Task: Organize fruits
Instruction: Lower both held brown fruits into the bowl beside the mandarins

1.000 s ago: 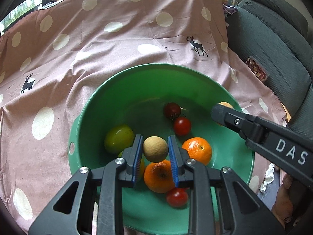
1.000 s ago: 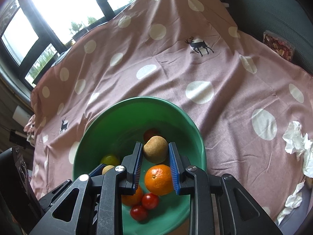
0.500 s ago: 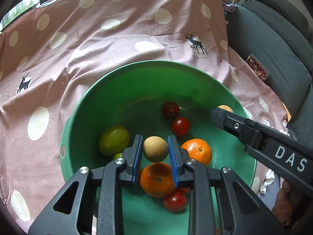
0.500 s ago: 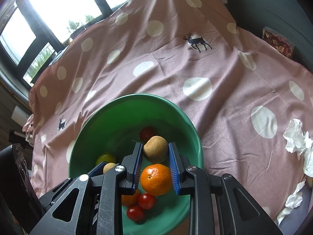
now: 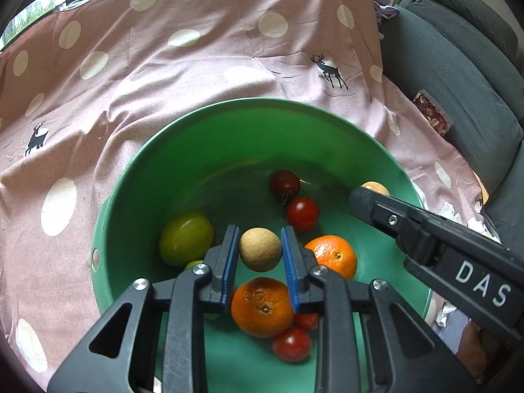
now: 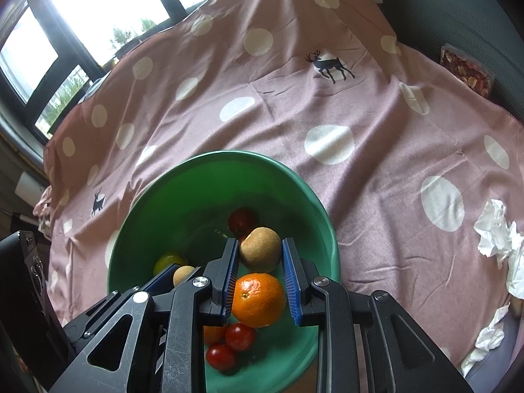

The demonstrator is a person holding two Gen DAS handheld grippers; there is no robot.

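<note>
A green bowl (image 5: pixel 229 137) sits on a pink spotted cloth and holds two oranges (image 5: pixel 262 306), several cherry tomatoes (image 5: pixel 302 213) and a green fruit (image 5: pixel 185 238). My left gripper (image 5: pixel 259 239) is shut on a small round tan fruit (image 5: pixel 260 252) above the bowl's middle. In the right wrist view, my right gripper (image 6: pixel 260 242) is shut on a larger brown fruit (image 6: pixel 258 252) over the bowl (image 6: pixel 209 177), just above an orange (image 6: pixel 258 299). The right gripper's black finger (image 5: pixel 425 239) reaches into the left wrist view from the right.
The pink cloth (image 6: pixel 360 131) spreads wide behind and to the right of the bowl. Crumpled white tissues (image 6: pixel 497 235) lie at its right edge. A grey sofa cushion (image 5: pixel 458 65) with a snack packet (image 5: pixel 430 116) borders the right. Windows (image 6: pixel 98 0) stand at the back.
Both grippers keep their fruit. The left wrist view has crept slightly closer over the bowl; the right gripper has barely shifted.
</note>
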